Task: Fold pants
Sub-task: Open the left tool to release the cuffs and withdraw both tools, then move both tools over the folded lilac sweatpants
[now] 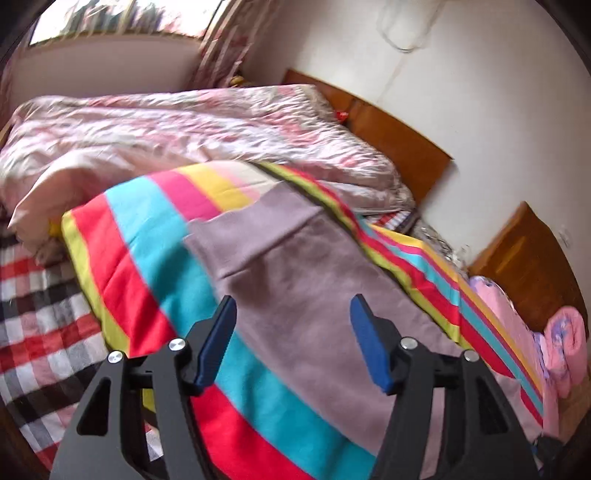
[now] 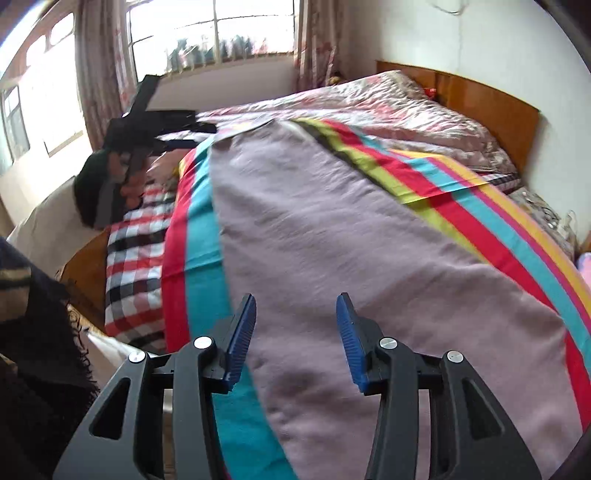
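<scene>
Mauve-grey pants [image 1: 295, 266] lie flat on a striped blanket [image 1: 155, 258] on the bed. In the right wrist view the pants [image 2: 332, 240] stretch from near the camera toward the window. My left gripper [image 1: 293, 314] hovers above the cloth, open, with nothing between its blue fingers [image 1: 218, 339]. My right gripper [image 2: 295, 314] is also open above the pants, its blue pads [image 2: 242, 336] apart and empty. The left gripper [image 2: 177, 125] shows in the right wrist view at the far left end of the pants, held by a hand [image 2: 129, 173].
A pink floral quilt [image 1: 184, 125] is heaped behind the blanket. A checked sheet [image 1: 40, 314] covers the bed's left side. The wooden headboard [image 2: 491, 107] runs along the wall, pink bedding [image 1: 561, 343] lies at the right, and a window [image 2: 214, 33] stands behind the bed.
</scene>
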